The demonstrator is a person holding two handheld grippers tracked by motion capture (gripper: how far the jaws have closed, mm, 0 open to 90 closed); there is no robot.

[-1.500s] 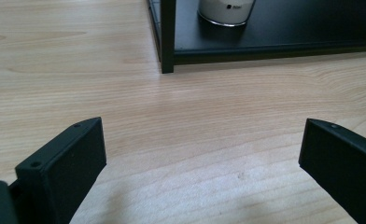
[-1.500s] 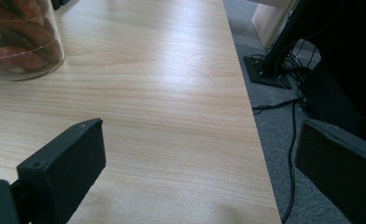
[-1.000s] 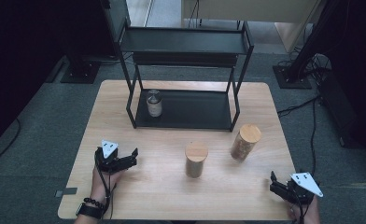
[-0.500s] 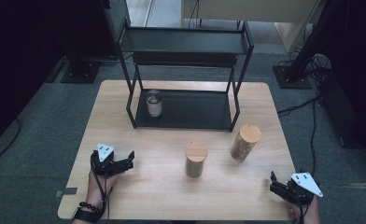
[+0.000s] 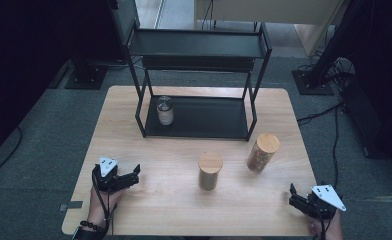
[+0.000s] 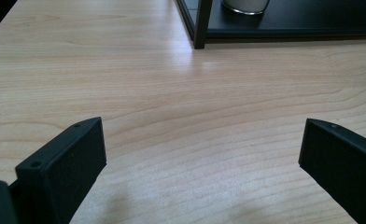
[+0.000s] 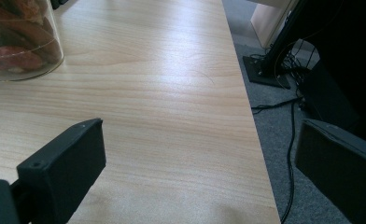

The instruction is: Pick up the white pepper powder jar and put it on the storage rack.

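My left gripper (image 5: 133, 175) rests low over the front left of the wooden table (image 5: 149, 150), open and empty. In the left gripper view its gripper (image 6: 202, 144) has its jaws spread wide over bare wood. My right gripper (image 5: 293, 194) sits at the front right corner, also open and empty, and in the right gripper view the gripper (image 7: 200, 149) straddles the table's right edge. Two wooden-lidded jars stand mid-table: a short jar (image 5: 210, 171) and a taller jar (image 5: 263, 152) with brownish contents, whose base (image 7: 17, 37) lies ahead of the right jaws.
A black two-tier rack (image 5: 199, 50) stands at the back of the table, with a small metal-lidded jar (image 5: 165, 111) on its lower shelf. The rack's front left leg (image 6: 202, 23) is ahead of the left gripper. Cables and stand bases (image 7: 270, 70) lie on the floor to the right.
The left gripper has drawn back a little toward the front left of the table, still open. The right gripper and the jars have stayed put.
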